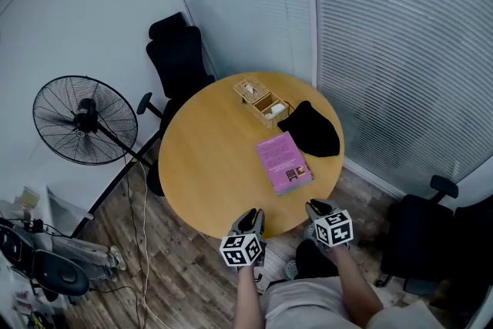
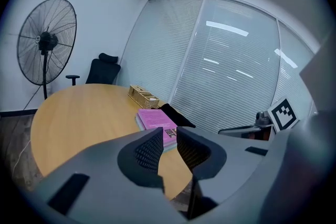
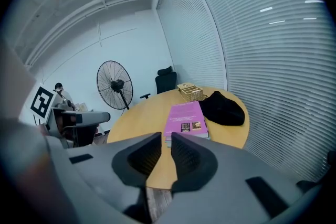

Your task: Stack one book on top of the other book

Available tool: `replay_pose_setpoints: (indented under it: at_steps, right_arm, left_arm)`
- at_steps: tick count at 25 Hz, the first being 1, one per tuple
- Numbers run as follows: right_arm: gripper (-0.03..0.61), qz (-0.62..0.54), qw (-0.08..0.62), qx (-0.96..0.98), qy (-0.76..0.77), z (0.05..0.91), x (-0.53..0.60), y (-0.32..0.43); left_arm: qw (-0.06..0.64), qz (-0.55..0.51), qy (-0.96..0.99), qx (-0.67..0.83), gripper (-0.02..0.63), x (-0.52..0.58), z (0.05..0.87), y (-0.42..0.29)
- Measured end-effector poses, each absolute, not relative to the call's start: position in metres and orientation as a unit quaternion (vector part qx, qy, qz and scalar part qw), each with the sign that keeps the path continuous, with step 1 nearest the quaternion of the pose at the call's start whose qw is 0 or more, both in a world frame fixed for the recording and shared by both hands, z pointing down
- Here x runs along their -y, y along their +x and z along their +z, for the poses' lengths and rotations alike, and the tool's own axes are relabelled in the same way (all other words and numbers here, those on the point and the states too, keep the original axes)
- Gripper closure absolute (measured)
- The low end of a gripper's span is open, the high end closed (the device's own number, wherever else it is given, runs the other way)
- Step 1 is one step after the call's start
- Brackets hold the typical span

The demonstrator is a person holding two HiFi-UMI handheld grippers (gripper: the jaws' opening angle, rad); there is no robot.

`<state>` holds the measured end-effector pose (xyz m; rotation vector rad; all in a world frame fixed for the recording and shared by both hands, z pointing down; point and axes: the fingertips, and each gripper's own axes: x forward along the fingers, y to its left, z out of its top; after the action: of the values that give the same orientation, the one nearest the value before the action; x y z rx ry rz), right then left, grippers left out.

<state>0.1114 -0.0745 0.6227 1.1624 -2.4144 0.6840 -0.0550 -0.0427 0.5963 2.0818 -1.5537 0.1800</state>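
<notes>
Head view: round table (image 1: 208, 166), pink book (image 1: 283, 159) flat on the right half, square on a lower book (image 1: 299, 182) of which only a bluish edge shows. Reads as stacked already. Black cloth (image 1: 312, 129) just beside the stack's far corner, wooden box (image 1: 262, 102) behind it. Left gripper (image 1: 249, 216) and right gripper (image 1: 316, 207) low at the near table edge, apart from the stack, carrying nothing.

Left gripper view: jaws nearly together, narrow slit between the pads (image 2: 148, 150), nothing in it. Stack straight ahead past the tips, lower book's grey edge (image 2: 140, 122) peeking out on the left side. Cloth (image 2: 177, 116) close to the far side.

Right gripper view: same story, jaws close with a thin gap, empty. Pink cover (image 3: 186, 115) ahead, cloth (image 3: 223, 110) just to its right, box (image 3: 190, 92) beyond.

Risks from here, as judgement:
- Going back in with tips this narrow: no way to take a book, only to shove it. Top book skids off square or drags the lower one along.
- Stack on the half nearer the right rim: a push from the left sends it that way.
- Snagging the cloth: pulls on the stack's corner.
- Lifting from under the near rim: a knock on the table, small jolt to the stack.
</notes>
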Motion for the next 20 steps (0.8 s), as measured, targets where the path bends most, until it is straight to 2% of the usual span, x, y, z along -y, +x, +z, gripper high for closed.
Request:
replay_pose_setpoints:
  at_steps: [9,20]
  right_arm:
    - [0.539,0.243,0.182,0.858,0.414,0.6216,0.0776,0.1116]
    - [0.556,0.229,0.183,0.860,0.417,0.6205,0.0785,0.1196]
  left_arm:
    - [0.256,0.080,0.768,0.582,0.586,0.0448,0.5958,-0.0565]
    - [0.257,0.095,0.774,0.571,0.586,0.0454,0.6008,-0.0474]
